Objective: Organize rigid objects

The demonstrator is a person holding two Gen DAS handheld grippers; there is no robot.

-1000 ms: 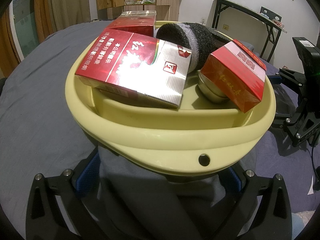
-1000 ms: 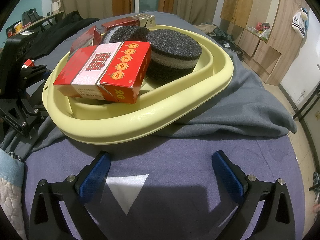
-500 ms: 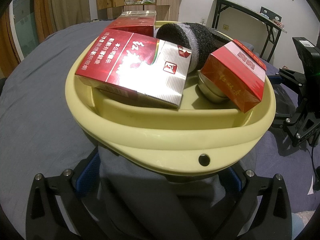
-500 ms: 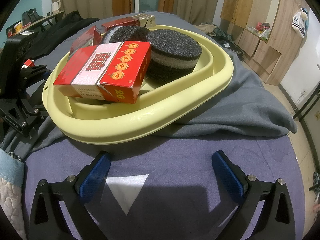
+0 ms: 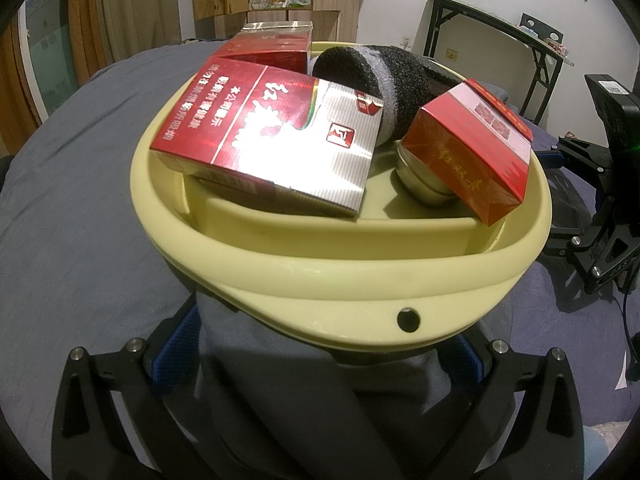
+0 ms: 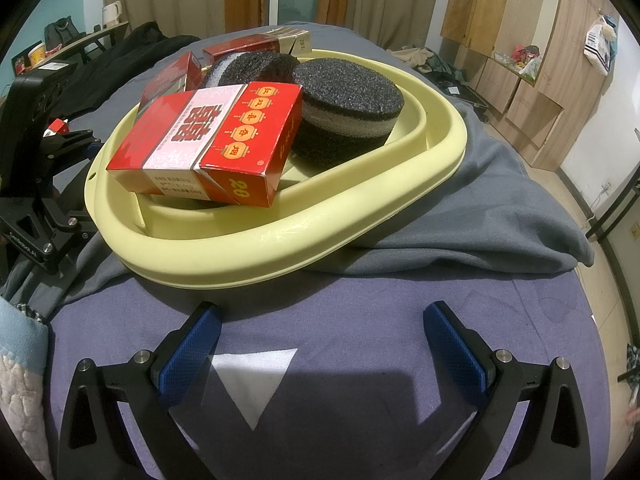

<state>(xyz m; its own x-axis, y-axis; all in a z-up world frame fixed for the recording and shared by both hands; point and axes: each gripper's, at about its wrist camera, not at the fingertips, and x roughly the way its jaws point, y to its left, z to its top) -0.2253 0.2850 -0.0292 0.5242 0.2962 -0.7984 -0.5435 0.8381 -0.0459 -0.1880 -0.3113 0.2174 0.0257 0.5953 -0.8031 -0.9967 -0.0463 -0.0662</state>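
A pale yellow basin (image 5: 320, 272) sits on a grey cloth (image 5: 280, 400) right in front of my left gripper (image 5: 320, 356). That gripper is open, its blue pads either side of the bunched cloth below the rim. Inside lie a large red and silver box (image 5: 272, 140), a second red box (image 5: 268, 48) behind it, a smaller red box (image 5: 468, 148), a black and white foam roll (image 5: 380, 76) and a metal tin (image 5: 420, 184). My right gripper (image 6: 324, 344) stands open over the purple sheet, short of the basin (image 6: 260, 248), and holds nothing.
The grey cloth (image 6: 480, 208) spreads right of the basin on the purple bed sheet (image 6: 400, 300), where a white paper triangle (image 6: 252, 380) lies. The other gripper's black body (image 6: 36, 200) stands at the basin's left. Wooden cabinets (image 6: 520, 80) and a folding table (image 5: 492, 28) stand beyond.
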